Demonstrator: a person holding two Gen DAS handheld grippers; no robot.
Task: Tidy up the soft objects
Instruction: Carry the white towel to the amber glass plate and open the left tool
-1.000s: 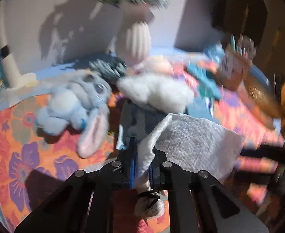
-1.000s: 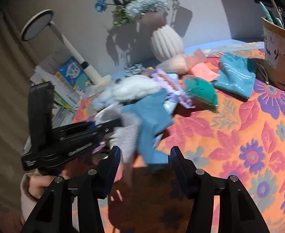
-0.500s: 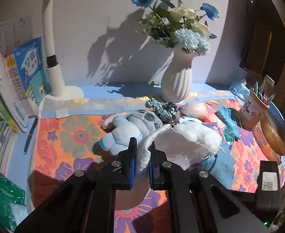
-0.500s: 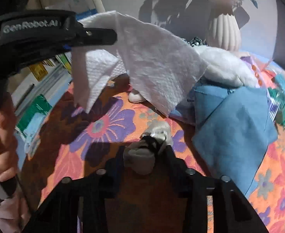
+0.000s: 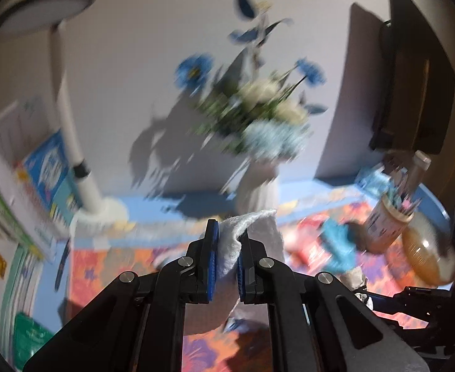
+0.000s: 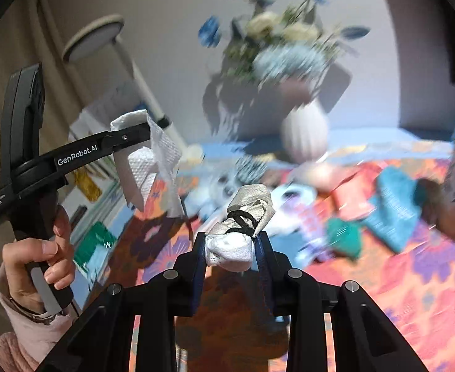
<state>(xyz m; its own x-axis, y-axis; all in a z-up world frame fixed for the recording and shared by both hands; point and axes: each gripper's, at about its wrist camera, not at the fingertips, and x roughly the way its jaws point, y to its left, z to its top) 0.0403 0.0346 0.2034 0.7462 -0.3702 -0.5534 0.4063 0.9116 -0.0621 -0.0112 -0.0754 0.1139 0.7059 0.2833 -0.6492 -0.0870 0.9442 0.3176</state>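
While a white cloth is clamped in the left gripper and hung clear above the surface, a tied white bundle, long axis pointing forward, is pinched in the just-closing right gripper, right of the cloth.

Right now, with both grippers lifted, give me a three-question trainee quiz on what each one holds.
1. True or false: the left gripper is shut on a white cloth.
2. What is clamped in the right gripper? A) a teal pouch B) a white rolled bundle tied with a black band C) a pen
3. Fill in: behind the soft items stands a white ribbed ___ with blue and white flowers.

Key: 1 true. 2 B, the rolled bundle; the jaws have just been closing, and the pads now press on it. 3 vase.
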